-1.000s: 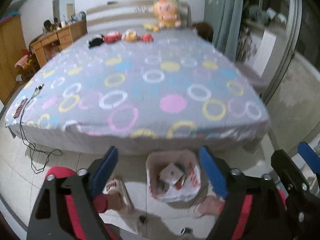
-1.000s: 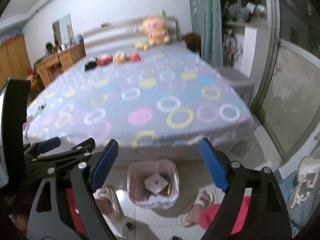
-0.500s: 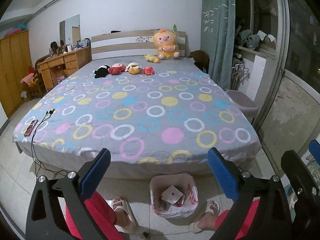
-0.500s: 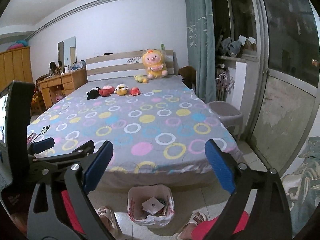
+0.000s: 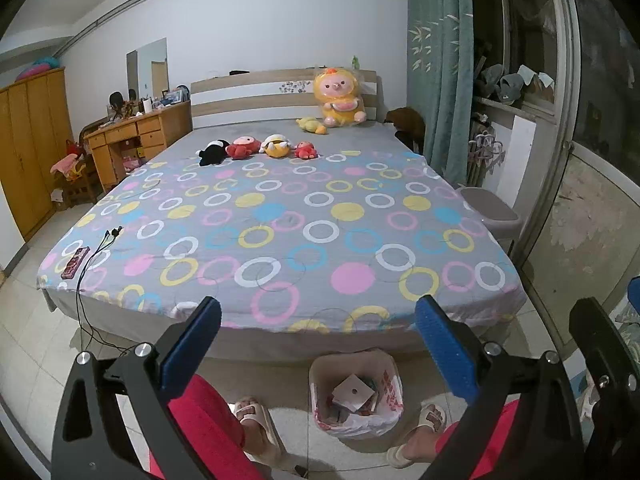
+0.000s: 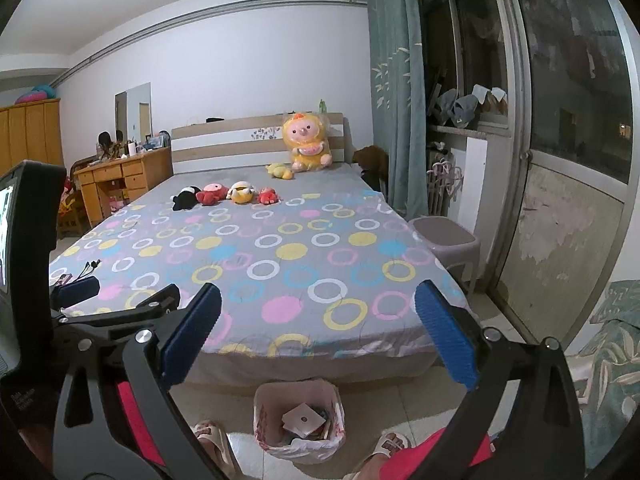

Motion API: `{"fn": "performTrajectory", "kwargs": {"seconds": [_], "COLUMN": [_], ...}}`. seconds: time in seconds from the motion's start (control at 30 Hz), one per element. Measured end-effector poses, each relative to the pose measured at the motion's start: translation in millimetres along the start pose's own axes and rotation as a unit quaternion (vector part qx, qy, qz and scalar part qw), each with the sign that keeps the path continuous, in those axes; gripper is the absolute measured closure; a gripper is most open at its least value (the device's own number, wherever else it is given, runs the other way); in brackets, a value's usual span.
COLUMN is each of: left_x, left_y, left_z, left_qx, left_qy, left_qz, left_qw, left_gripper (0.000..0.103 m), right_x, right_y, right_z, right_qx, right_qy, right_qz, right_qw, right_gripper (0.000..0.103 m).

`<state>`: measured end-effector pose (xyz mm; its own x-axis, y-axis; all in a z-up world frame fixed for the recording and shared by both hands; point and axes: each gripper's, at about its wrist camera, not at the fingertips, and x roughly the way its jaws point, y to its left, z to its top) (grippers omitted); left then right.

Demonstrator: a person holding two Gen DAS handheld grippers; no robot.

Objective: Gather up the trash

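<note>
While both pairs of tongs stand spread wide with nothing between their blue pads, having just been opening, the task's thing sits low in each view. From the left wrist view, the left tongs (image 5: pixel 316 344) frame the foot of the bed (image 5: pixel 280 216), and the trash bin (image 5: pixel 356 394) stands on the floor tiles just below and a little right of the gap between the pads, between the person's two slippered feet (image 5: pixel 256 420). It is lined with a white bag printed in red and stands upright, mouth facing up, with a square white card (image 5: pixel 354 391) and other scraps lying inside. Part of the right tongs shows at the far right edge. From the right wrist view, the right tongs (image 6: pixel 318 334) are likewise open and empty; the bin (image 6: pixel 299 420) lies below them and slightly left of centre, again upright between the feet. It has no marked long axis beyond its vertical one. Neither hand looks clearly nearer; the bin sits roughly midway, so either could reach down to it. No loose trash is plain on the bed, only plush toys (image 6: pixel 224 194) and a cable (image 5: pixel 96 248).
</note>
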<state>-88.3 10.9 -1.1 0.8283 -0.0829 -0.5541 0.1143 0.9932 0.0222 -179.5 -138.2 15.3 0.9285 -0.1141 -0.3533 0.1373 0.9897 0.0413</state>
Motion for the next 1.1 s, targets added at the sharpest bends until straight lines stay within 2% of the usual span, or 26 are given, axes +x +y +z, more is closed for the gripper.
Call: {"fn": "performTrajectory", "kwargs": {"seconds": [1.1], "left_x": [-8.4], "left_y": [0.7], "left_z": [2.7], "left_qx": [-0.003], "left_qy": [-0.002], "left_qz": [0.009], "left_qw": [1.0], "left_gripper": [0.008], "right_x": [-2.2], "right_y": [0.9], "right_z": [2.0], "right_qx": [-0.001], "right_qy": [-0.005], "right_qz": [0.001], "right_qw": [1.0], "right_gripper": [0.008]}}
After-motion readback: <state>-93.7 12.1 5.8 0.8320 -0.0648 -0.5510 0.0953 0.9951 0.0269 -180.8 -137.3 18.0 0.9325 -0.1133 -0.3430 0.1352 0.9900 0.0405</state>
